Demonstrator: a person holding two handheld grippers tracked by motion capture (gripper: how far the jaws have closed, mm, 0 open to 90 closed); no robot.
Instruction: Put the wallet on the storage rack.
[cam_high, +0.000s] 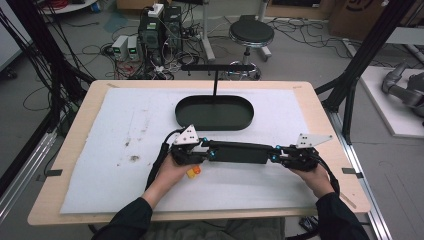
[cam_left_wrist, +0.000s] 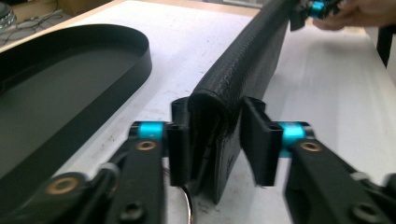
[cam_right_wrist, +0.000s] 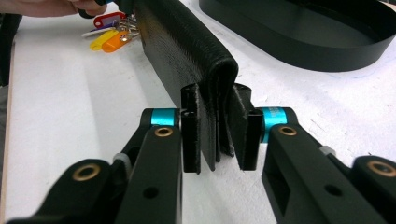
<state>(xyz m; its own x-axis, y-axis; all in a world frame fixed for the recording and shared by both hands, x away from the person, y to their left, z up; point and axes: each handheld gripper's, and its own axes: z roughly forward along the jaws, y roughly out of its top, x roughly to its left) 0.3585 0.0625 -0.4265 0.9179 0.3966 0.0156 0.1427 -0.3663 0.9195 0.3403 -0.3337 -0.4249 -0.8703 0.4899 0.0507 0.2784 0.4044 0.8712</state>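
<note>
Long black leather case (cam_high: 239, 152) is held off the counter (cam_high: 75, 172), right tongs (cam_right_wrist: 218, 135) pinching one end, left tongs (cam_left_wrist: 224, 140) slack around the other; placement in the black oval tray (cam_high: 214, 112) appears outstanding.

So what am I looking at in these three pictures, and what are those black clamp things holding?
A person sits at a table covered with a white mat, holding hand-operated tongs in each hand. One picture looks down from above; the other two come from cameras riding on each tool. The left tongs and right tongs each sit at one end of a long black leather case. The right one pinches its end; the left one's right pad stands slightly off it. Coloured key tags hang at the left end. Behind lies a black oval tray.
</note>
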